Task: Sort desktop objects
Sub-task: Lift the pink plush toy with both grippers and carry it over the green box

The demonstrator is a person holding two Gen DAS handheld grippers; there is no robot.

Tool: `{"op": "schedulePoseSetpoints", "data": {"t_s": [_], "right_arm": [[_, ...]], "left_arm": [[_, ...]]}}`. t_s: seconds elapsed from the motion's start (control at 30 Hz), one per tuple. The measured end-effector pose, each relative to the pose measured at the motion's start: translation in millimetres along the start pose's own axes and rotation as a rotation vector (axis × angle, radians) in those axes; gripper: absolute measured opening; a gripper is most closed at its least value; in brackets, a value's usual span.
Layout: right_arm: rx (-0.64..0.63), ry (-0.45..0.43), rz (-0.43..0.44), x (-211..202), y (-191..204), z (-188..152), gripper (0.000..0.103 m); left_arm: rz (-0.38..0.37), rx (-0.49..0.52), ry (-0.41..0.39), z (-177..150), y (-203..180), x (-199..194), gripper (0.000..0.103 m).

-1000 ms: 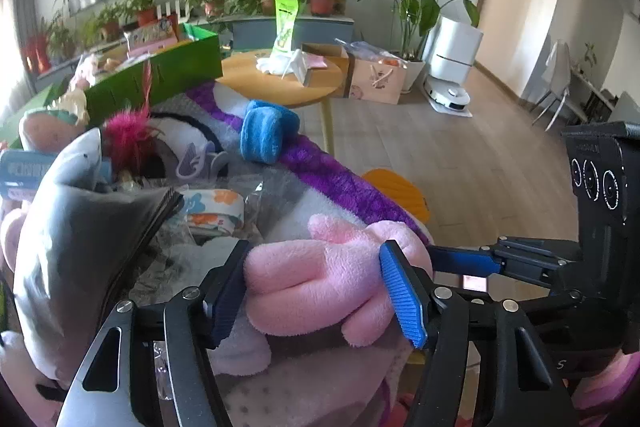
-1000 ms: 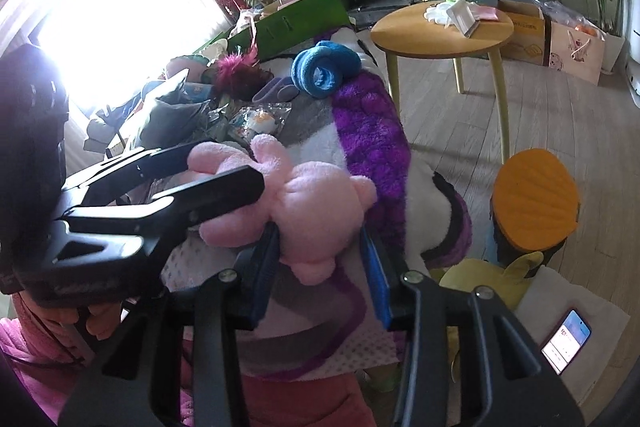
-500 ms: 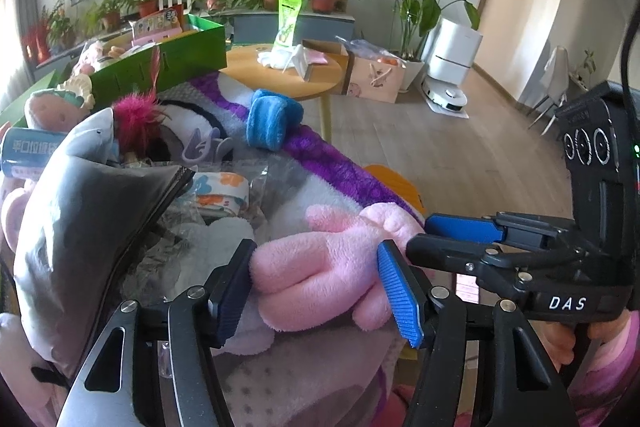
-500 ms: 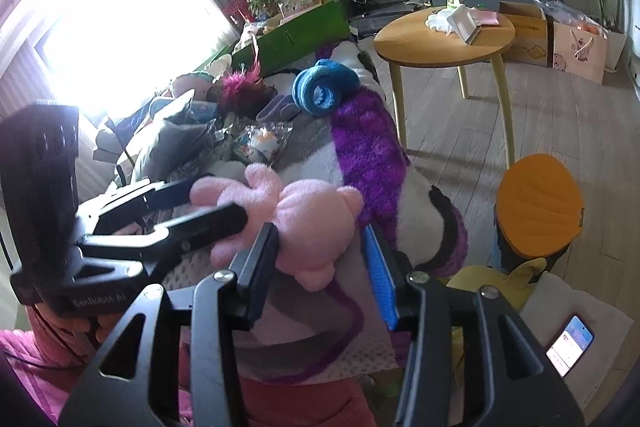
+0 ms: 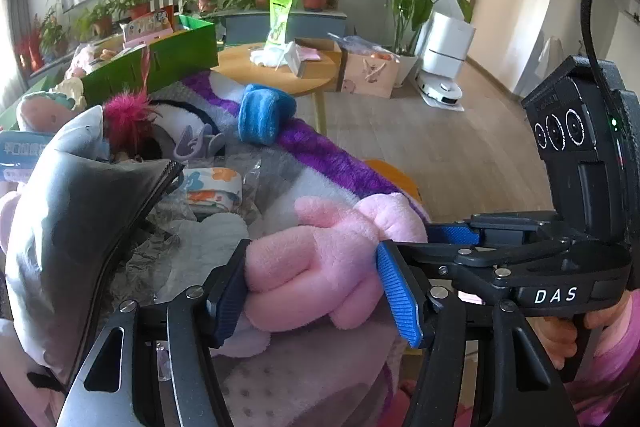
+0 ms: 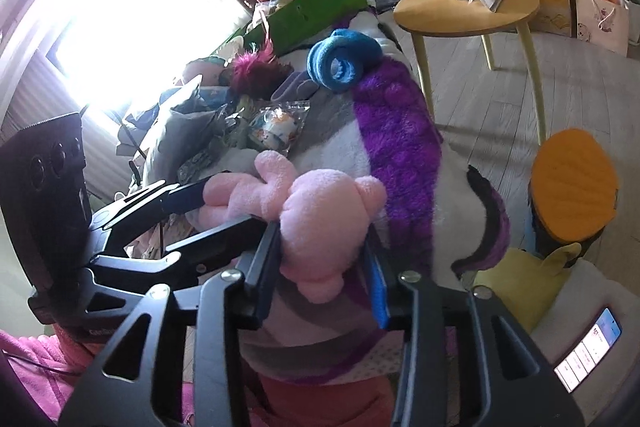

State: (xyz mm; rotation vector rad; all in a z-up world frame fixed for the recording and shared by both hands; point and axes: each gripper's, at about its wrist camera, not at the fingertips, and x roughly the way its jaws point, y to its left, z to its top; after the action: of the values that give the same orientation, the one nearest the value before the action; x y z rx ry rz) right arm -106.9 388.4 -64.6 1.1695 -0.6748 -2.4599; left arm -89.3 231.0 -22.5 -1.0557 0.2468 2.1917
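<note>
A pink plush toy (image 5: 320, 267) hangs over the purple and white blanket (image 5: 320, 155). My left gripper (image 5: 316, 289) is shut on its body, both blue pads pressed into the fur. In the right wrist view the toy's head (image 6: 324, 211) fills the gap of my right gripper (image 6: 322, 275). Those jaws are closing, and both pads touch the head. From the left wrist view the right gripper (image 5: 416, 239) reaches in from the right, held by a hand in a pink sleeve. The left gripper (image 6: 216, 211) comes in from the left in the right wrist view.
A grey zip pouch (image 5: 80, 211), a bagged toy (image 5: 212, 187), a blue plush roll (image 5: 262, 115) and a magenta feather toy (image 5: 128, 119) lie on the blanket. A green box (image 5: 160, 67) stands behind. A round wooden table (image 6: 468, 11), an orange stool (image 6: 572, 183) and a phone (image 6: 588, 351) are on the right.
The right gripper's jaws have narrowed onto the plush toy's head, and that gripper has tilted a little. The left gripper keeps its hold and has hardly moved.
</note>
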Motion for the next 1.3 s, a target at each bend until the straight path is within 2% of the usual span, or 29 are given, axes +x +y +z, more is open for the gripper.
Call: {"op": "schedulePoseSetpoints", "data": {"t_s": [0.3,0.57,0.93,1.3], "right_arm": [[-0.034,-0.036,-0.033,-13.3,13.8,2.3,0.035],[-0.051,-0.079,-0.034,-26.6,22.7,13.5,0.035],[-0.127,-0.141,0.004,-41.6,46.0,37.7,0.035],[-0.226,-0.204,0.055,-47.2,74.6,83.8,0.035]], "left_arm": [[-0.021,-0.008,-0.040,7.2,-1.6,-12.3,0.062],[-0.008,0.002,-0.089,21.0,-3.3,-26.6,0.062],[0.063,0.016,-0.182,40.1,2.8,-58.1,0.062],[0.138,0.017,-0.256,76.7,22.5,-82.4,0.062]]}}
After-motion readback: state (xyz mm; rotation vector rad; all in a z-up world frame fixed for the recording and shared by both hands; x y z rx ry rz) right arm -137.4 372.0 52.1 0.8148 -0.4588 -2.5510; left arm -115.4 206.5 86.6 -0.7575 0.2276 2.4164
